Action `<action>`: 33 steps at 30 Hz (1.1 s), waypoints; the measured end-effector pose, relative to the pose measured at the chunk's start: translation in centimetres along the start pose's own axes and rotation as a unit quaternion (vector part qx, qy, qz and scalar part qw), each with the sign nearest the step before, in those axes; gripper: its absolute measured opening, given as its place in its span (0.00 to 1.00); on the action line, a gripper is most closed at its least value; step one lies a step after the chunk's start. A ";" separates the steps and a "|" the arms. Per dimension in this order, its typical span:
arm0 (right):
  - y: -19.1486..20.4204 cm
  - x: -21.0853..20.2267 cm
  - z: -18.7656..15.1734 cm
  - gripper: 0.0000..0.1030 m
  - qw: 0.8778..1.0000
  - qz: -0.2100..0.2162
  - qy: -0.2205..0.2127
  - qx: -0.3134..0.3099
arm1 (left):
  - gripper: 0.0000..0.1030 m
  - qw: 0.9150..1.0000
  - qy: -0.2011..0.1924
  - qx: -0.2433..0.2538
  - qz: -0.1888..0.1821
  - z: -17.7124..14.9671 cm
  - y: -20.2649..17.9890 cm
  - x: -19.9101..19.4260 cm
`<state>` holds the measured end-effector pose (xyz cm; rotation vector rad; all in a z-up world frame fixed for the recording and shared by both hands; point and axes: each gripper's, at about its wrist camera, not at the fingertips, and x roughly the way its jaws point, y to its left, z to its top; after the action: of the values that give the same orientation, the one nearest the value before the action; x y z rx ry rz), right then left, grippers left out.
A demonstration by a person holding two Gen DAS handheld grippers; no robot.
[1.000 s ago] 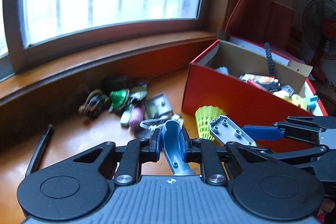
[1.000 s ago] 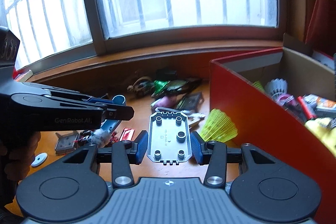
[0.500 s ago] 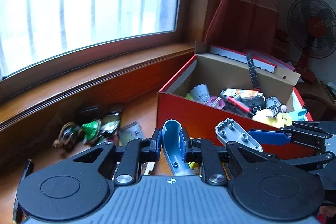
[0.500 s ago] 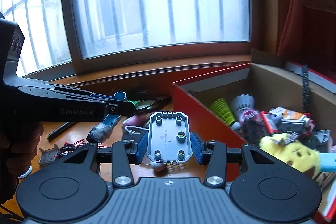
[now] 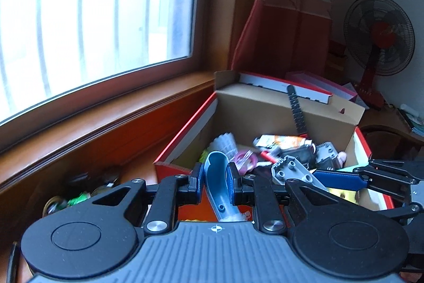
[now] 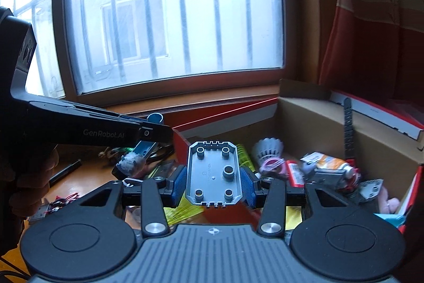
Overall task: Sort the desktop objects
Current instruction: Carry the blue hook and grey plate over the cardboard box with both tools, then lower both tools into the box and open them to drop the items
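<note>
Cardboard box with red outer walls held a heap: a white shuttlecock, a pink loop, a black strap leaning on its far wall, grey blocks. My left gripper pinched a blue curved plastic piece near the box's front edge; my right gripper clamped a grey studded plate at its near wall. Only my left camera caught the standing fan; only my right showed a black pen on the desk.
</note>
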<state>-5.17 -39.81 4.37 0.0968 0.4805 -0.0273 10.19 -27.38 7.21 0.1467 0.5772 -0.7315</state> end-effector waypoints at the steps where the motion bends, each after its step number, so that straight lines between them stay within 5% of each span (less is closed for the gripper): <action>1: -0.4 0.0 0.1 0.45 1.000 -0.002 -0.002 0.001 | 0.19 1.000 -0.001 0.003 -0.003 0.3 -0.3 0.3; 17: -7.1 1.0 1.3 0.45 0.998 -0.055 -0.019 0.025 | 0.19 0.999 0.012 0.026 -0.041 3.1 -4.1 7.1; 33: -10.0 5.4 2.2 0.45 0.995 -0.074 0.022 0.069 | 0.19 0.998 0.054 0.022 -0.036 3.1 -3.4 11.8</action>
<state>0.12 -50.02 2.94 0.1971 0.5283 -0.2048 16.39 -37.83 3.56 0.2090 0.6723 -0.8095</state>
